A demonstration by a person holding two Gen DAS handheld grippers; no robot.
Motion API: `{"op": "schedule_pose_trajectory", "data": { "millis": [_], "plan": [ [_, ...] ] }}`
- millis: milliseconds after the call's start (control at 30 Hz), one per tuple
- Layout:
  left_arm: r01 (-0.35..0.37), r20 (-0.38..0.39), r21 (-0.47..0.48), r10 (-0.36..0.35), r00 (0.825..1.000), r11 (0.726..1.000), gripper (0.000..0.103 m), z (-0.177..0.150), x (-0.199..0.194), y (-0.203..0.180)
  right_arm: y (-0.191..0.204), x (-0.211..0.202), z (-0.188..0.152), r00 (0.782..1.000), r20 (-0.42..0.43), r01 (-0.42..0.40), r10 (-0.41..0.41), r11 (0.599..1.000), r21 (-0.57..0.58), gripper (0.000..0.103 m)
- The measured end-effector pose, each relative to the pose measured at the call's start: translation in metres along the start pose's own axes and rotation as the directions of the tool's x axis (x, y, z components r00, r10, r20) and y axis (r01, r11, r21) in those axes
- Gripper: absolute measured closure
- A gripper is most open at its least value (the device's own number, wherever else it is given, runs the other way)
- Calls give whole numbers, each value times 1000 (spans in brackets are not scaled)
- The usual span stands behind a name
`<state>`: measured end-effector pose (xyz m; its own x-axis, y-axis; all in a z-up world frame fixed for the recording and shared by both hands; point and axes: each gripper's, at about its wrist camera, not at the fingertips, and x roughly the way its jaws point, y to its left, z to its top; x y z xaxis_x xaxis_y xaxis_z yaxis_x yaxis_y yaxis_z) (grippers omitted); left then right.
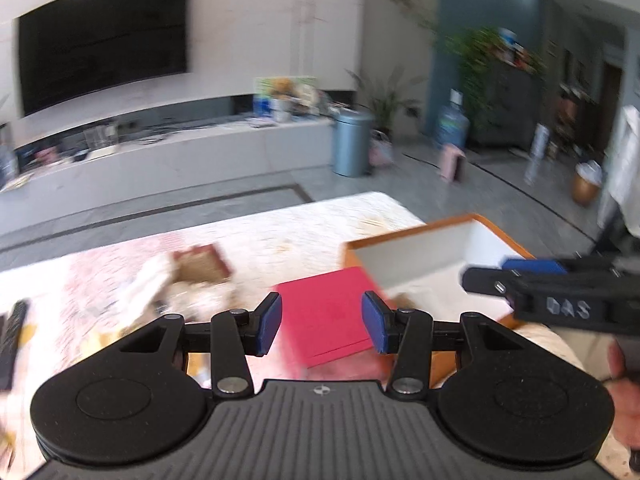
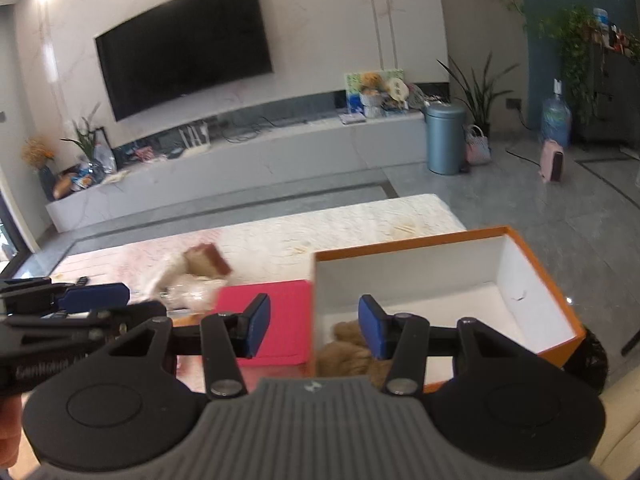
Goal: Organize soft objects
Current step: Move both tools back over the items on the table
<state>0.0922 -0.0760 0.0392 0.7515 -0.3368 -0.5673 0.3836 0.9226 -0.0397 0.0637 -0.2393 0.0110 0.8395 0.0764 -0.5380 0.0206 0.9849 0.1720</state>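
My left gripper [image 1: 322, 314] hangs open above a flat red box [image 1: 332, 320] on the table, with nothing between its blue pads. My right gripper [image 2: 314, 322] is open too, over the near left corner of an orange box with white inside walls [image 2: 532, 264]. A brown plush toy [image 2: 348, 354] lies in that box, partly hidden behind the right fingers. Further left on the table sits a blurred heap of pale soft things with a brown one [image 2: 200, 276] on top. Each gripper shows at the edge of the other's view, held in a hand.
The table wears a pale patterned cloth [image 1: 304, 228]. A dark remote [image 1: 12, 340] lies at its left edge. Beyond the table are grey floor, a long white TV console [image 2: 280, 148], a blue bin [image 2: 446, 140] and potted plants.
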Motion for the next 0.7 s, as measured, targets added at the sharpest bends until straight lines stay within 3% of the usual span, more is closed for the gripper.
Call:
{"op": "schedule_pose_trajectory", "data": {
  "millis": [367,700],
  "plan": [
    [-161,-23,-157,160,987,974,48,-43,-25,76,85,6,-42,993,-1,-115,115,990,-78,54],
    [-219,-75,-223,207,975,950,48,-74,-35,132,134,40,-54,984,-72,-172,162,970,-170,54]
  ]
}}
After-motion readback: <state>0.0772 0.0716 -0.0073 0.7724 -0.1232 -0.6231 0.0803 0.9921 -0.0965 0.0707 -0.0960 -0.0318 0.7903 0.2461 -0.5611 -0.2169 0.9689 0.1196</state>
